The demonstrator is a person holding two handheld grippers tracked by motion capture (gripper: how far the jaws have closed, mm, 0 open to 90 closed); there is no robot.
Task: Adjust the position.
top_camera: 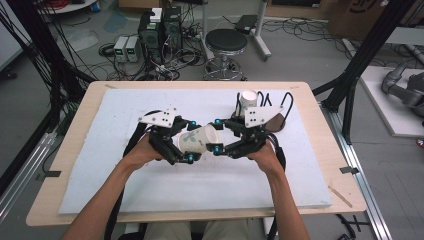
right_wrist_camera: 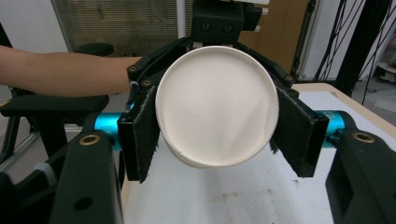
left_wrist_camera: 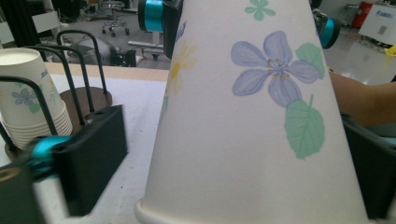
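R fingers (right_wrist_camera: 142, 135) pinch the paper cup (right_wrist_camera: 217, 105) by its base end, one pad each side. L fingers (left_wrist_camera: 93, 154) are spread round the rim end, w/ a gap showing btw one pad & the cup wall, so no grip yet. The cup lies level in the air above the table (top_camera: 100, 190), btw the left gripper (top_camera: 191, 141) & the right gripper (top_camera: 217, 135).

Risks:
- R lets go before L bites: cup drops.
- L squeezes too hard: thin rim buckles.
- A pull apart could knock the cup stack (top_camera: 247, 98) behind.
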